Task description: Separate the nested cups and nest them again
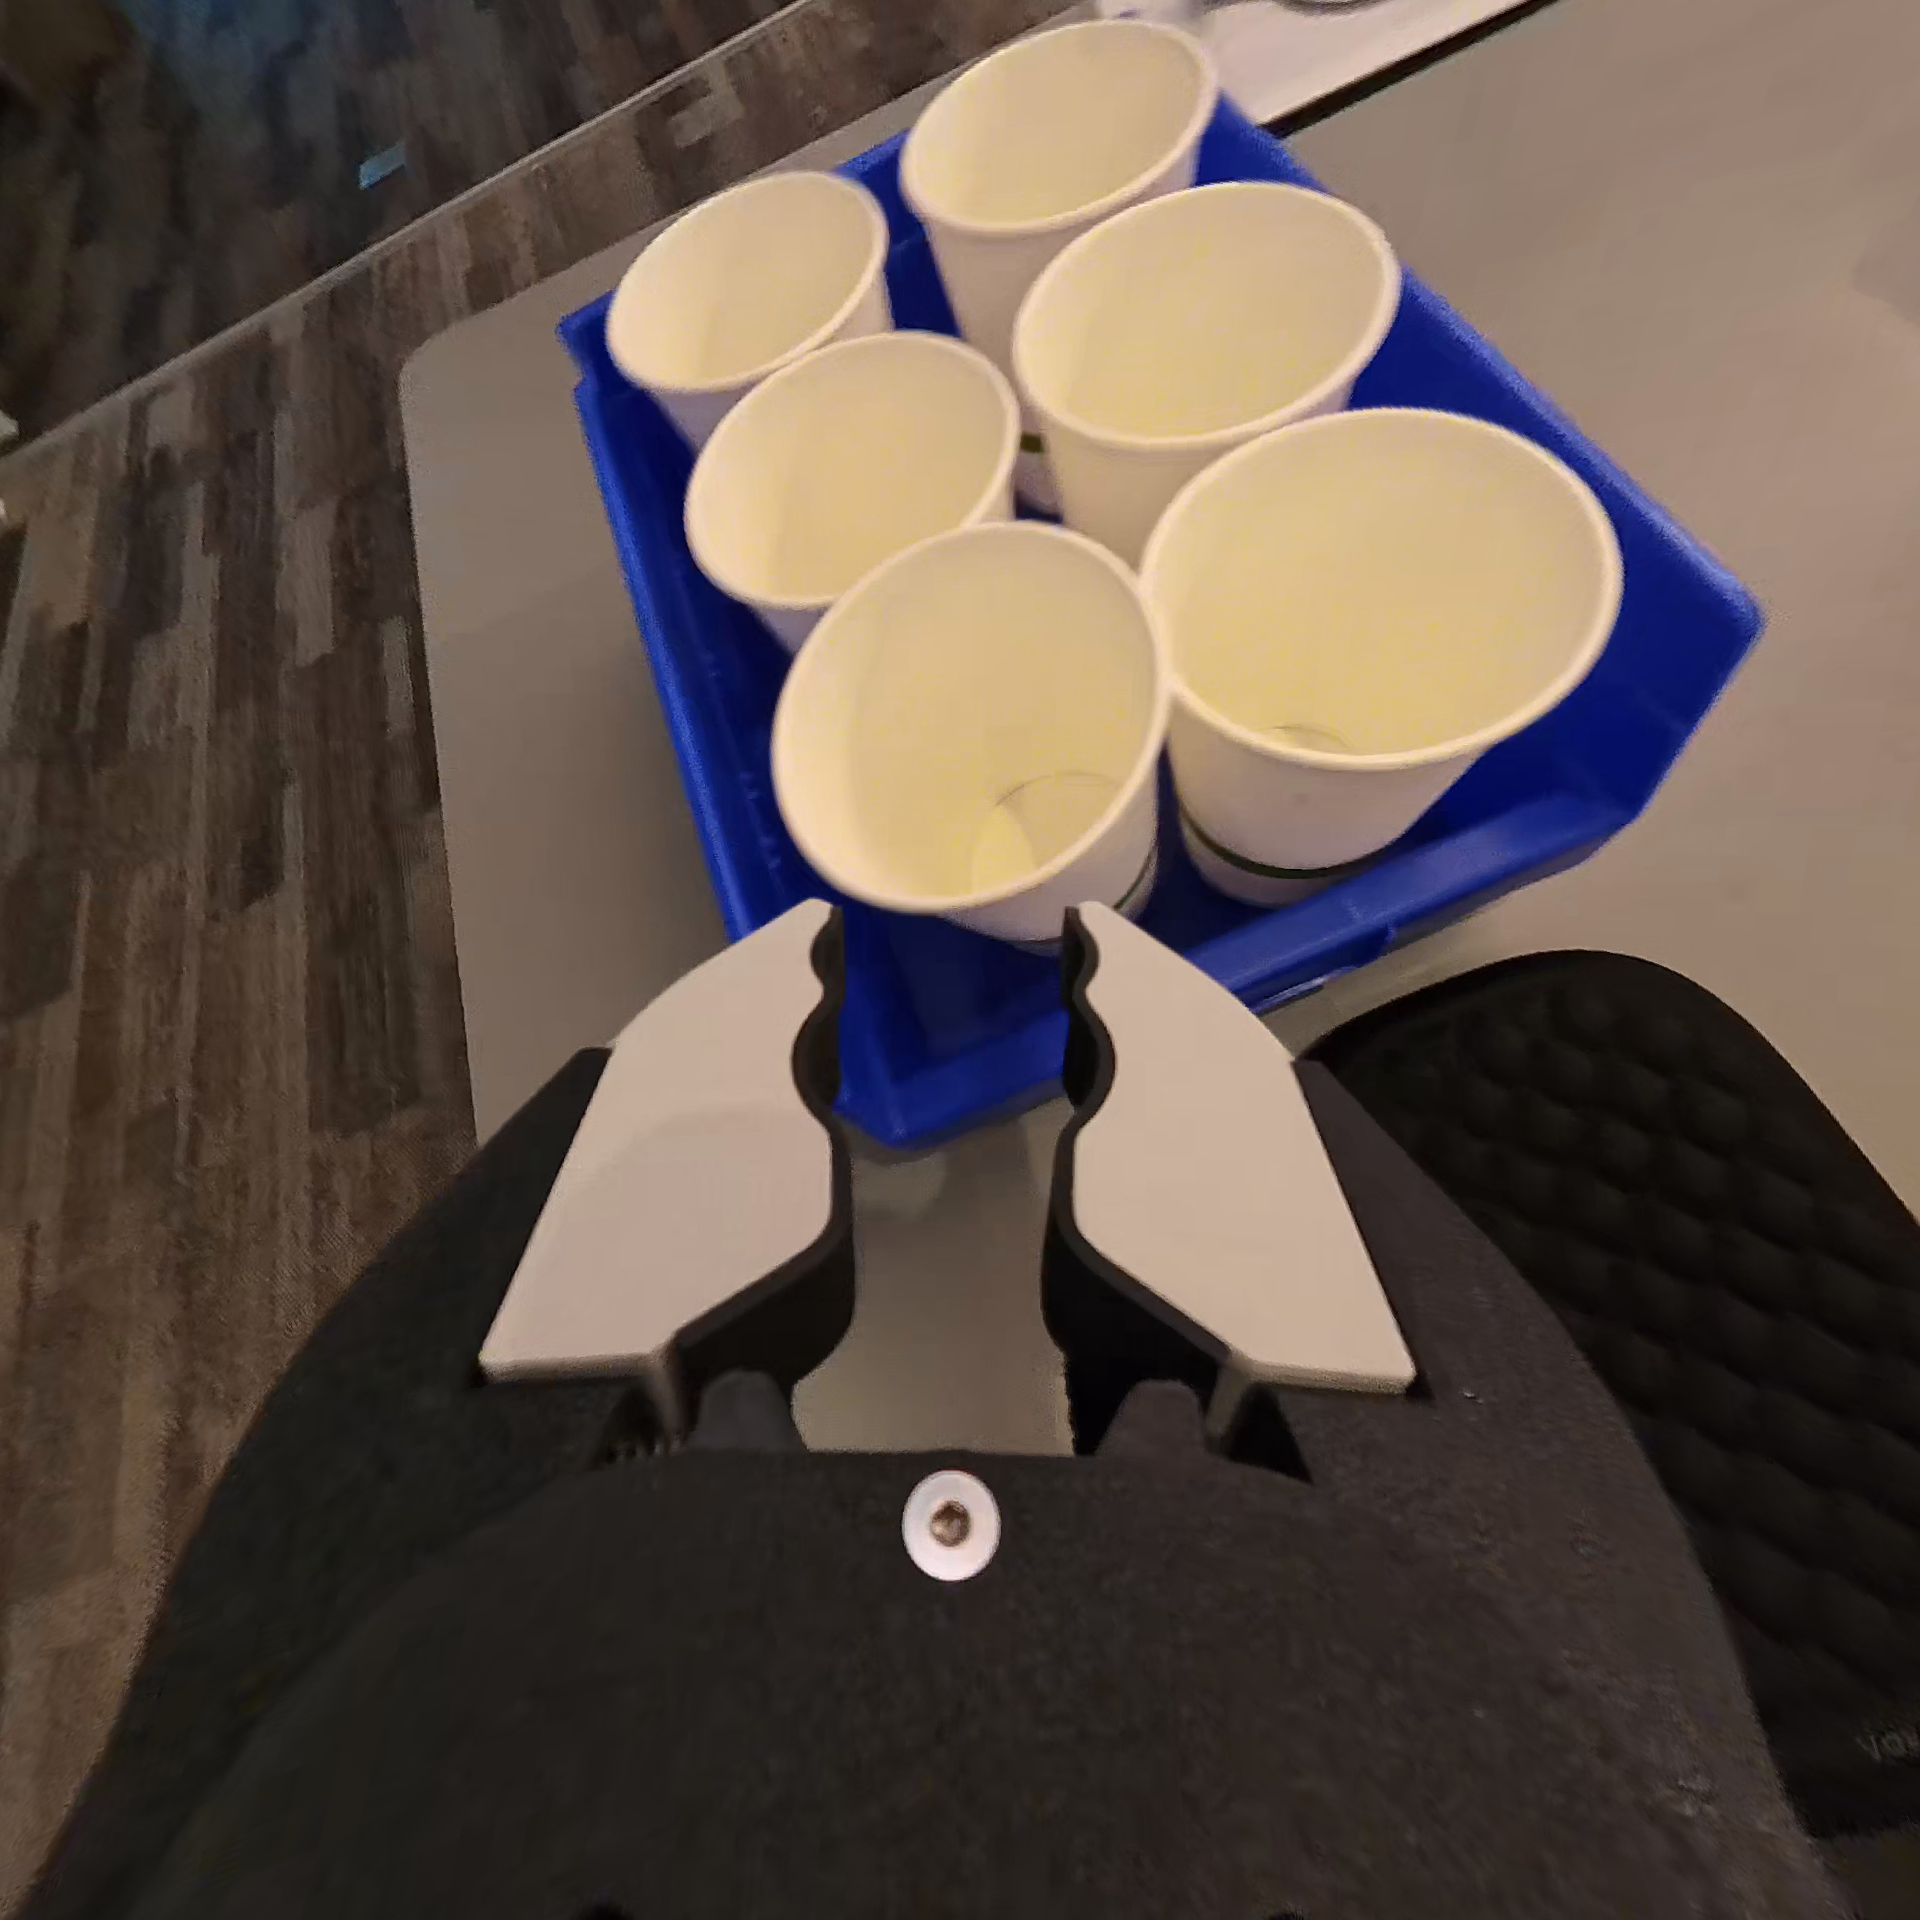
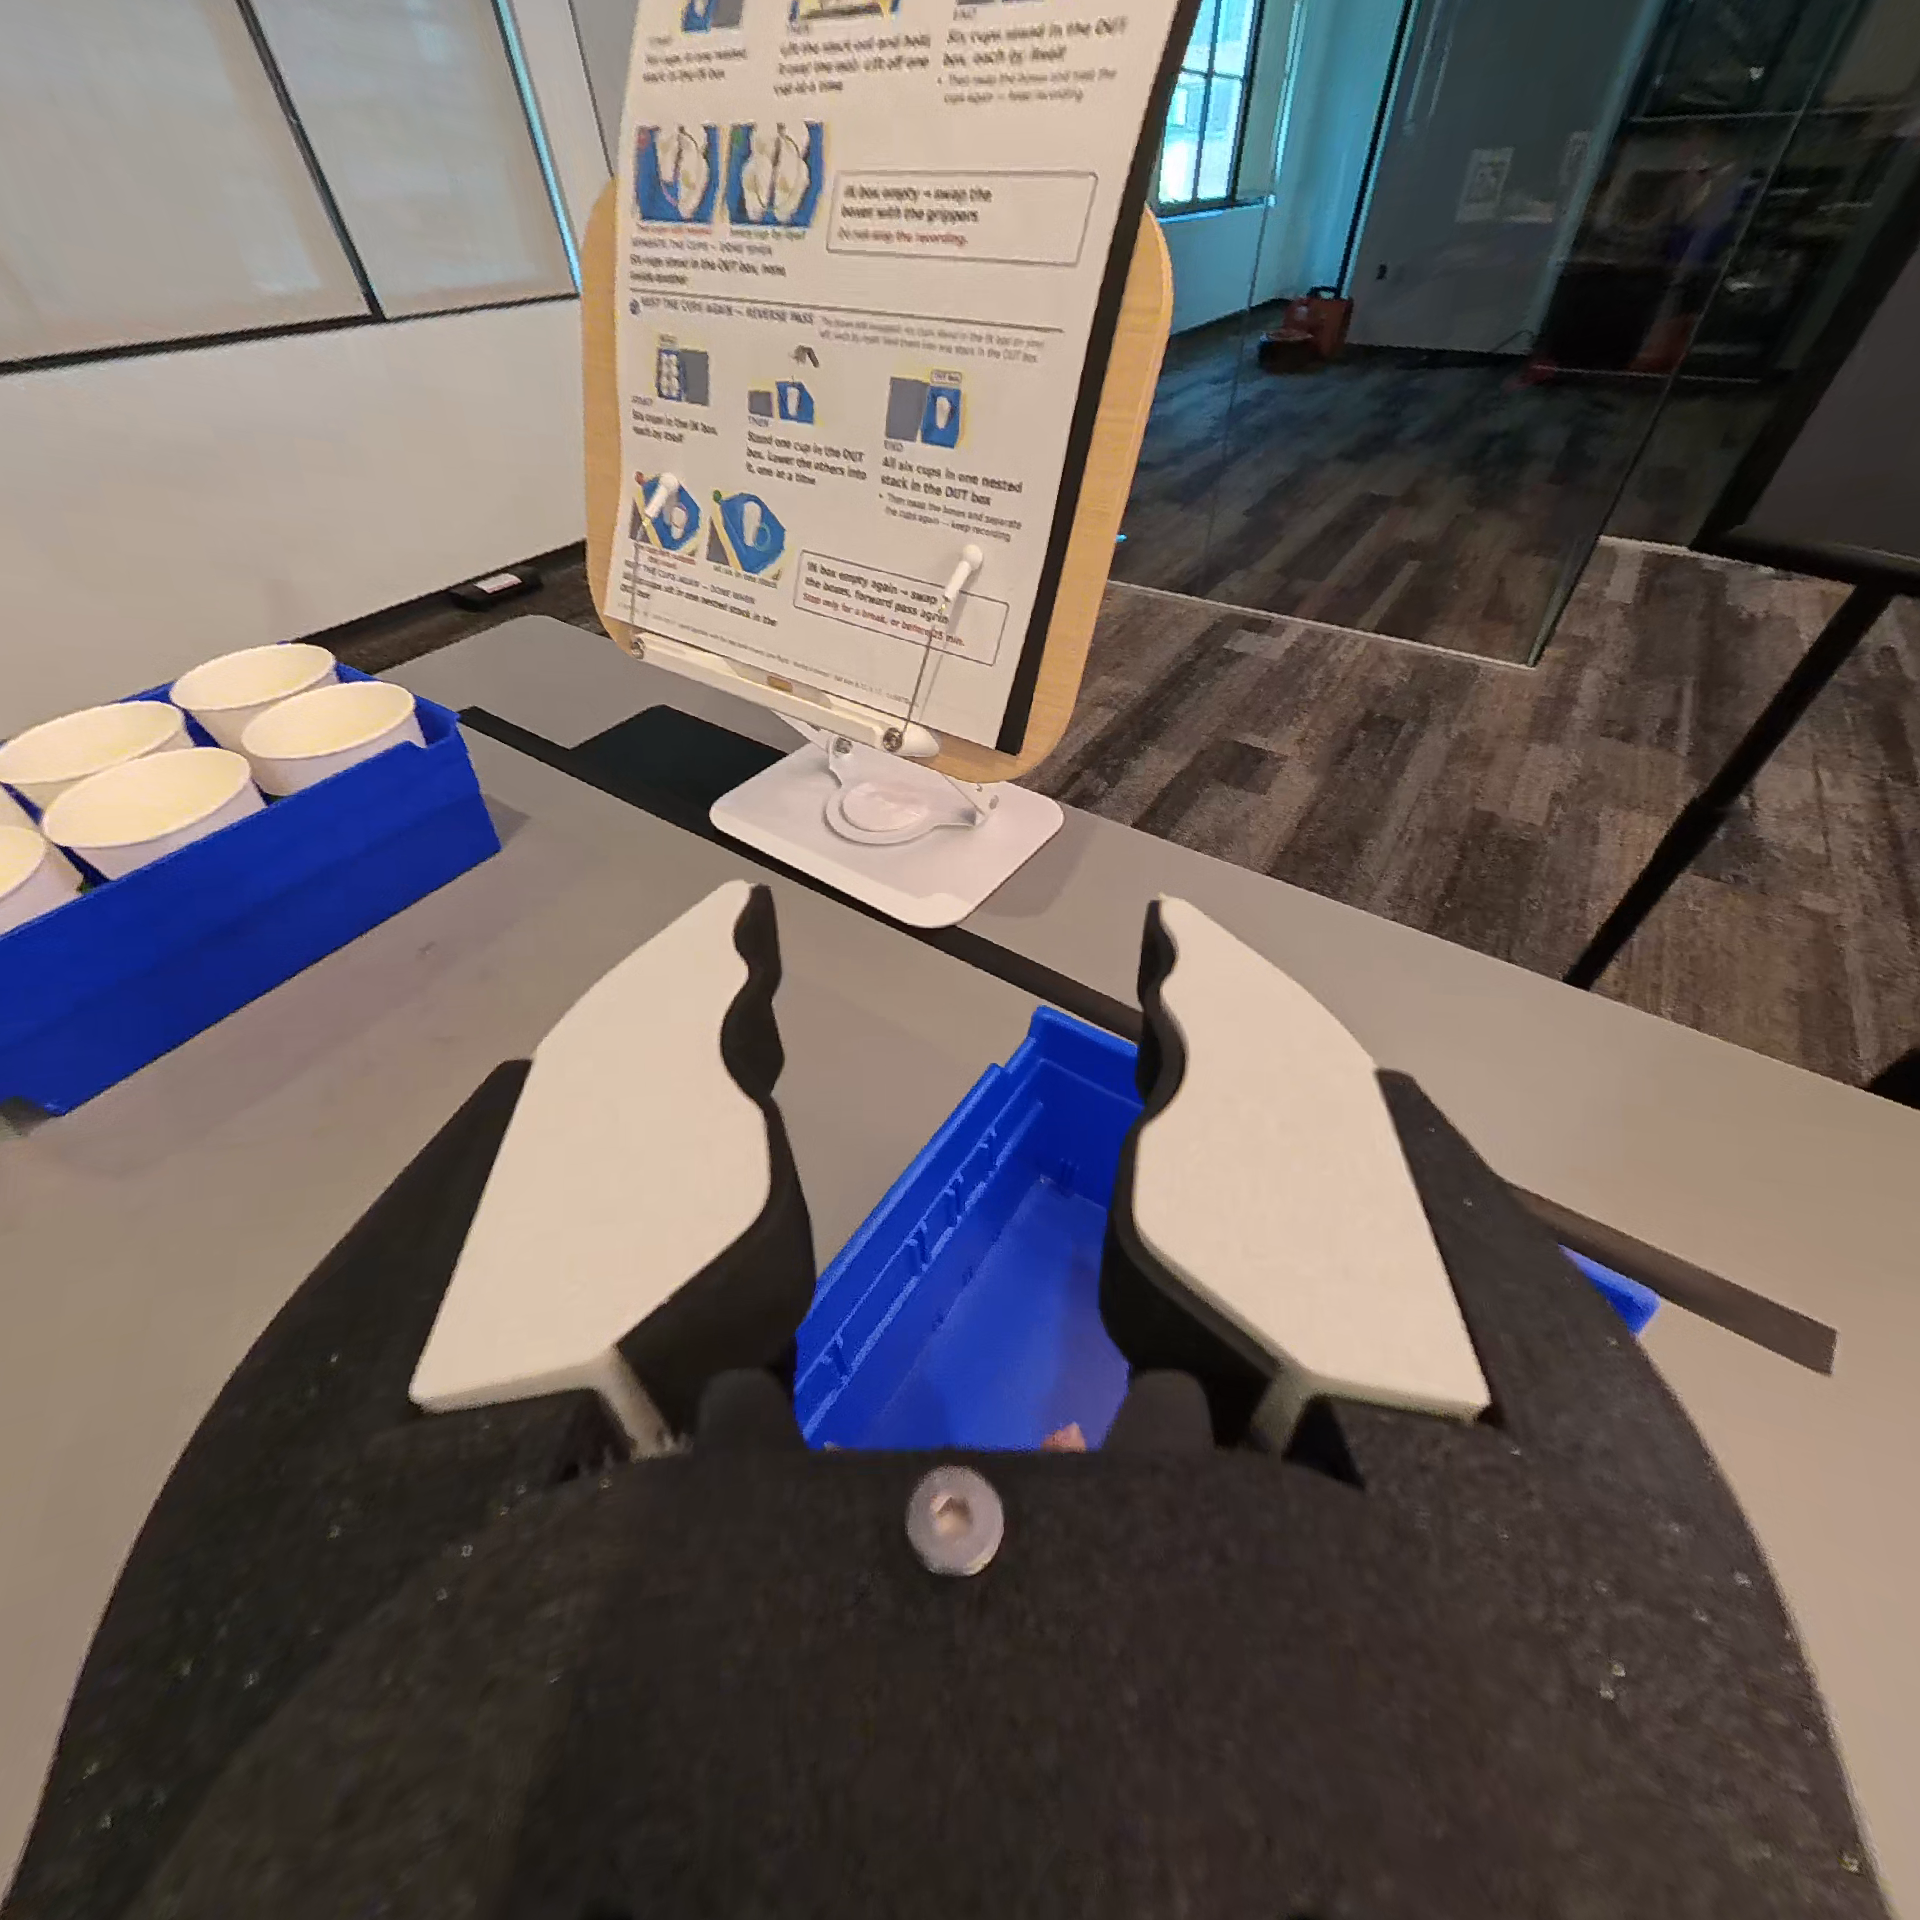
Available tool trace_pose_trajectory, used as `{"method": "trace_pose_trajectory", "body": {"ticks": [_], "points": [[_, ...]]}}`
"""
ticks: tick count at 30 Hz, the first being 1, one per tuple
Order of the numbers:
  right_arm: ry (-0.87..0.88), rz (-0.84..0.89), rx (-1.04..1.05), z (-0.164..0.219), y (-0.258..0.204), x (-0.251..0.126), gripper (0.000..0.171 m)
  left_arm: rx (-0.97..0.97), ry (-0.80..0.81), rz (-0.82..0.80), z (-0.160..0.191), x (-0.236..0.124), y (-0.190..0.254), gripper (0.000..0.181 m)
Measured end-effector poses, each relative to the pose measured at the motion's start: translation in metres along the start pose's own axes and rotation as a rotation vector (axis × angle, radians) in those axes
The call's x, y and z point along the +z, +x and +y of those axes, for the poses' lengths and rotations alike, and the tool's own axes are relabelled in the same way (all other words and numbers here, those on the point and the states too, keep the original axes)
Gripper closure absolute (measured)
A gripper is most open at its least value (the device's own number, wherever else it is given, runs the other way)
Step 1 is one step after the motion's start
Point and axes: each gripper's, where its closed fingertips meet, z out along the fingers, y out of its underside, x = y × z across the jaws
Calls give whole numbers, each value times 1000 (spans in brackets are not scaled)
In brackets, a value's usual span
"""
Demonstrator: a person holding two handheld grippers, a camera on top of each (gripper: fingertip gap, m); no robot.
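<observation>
- While six white paper cups (image 1: 1070, 499) stand mouths-up in two rows in a blue bin (image 1: 1558, 790) on the grey table (image 1: 561, 790), the left claw (image 1: 948, 925) hovers just before the nearest cup (image 1: 966, 717).
- Its jaws are partly open and hold nothing.
- The right claw (image 2: 951, 914) is wide open and empty, above a second blue bin (image 2: 966, 1278).
- A paper sheet on a stand (image 2: 883, 810) is behind it.
- A black mat (image 1: 1662, 1247) lies beside the cups' bin.

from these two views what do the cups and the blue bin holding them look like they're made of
Cups: likely paper, matte white, with thin rolled rims and a cream lining. Blue bin: looks like moulded plastic, slightly glossy, with stiff walls and ribbed edges.
</observation>
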Motion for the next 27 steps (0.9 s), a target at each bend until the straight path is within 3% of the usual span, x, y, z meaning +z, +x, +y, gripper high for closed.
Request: {"method": "trace_pose_trajectory", "body": {"ticks": [4, 6, 10, 15, 27], "points": [[54, 13, -22, -7, 0, 1, 102, 162, -8, 27, -10, 2, 19, 140], [52, -11, -12, -7, -4, 1, 108, 220, -39, 51, -9, 6, 26, 140], [-6, 8, -54, 2, 0, 4, 111, 278, -101, 60, -8, 14, 32, 140], [-93, 38, -82, 19, 7, 10, 110, 329, -45, 124, -28, 13, 55, 141], [-106, 6, -74, 23, 4, 14, 111, 522, -184, 274, -27, 33, 111, 147]]}}
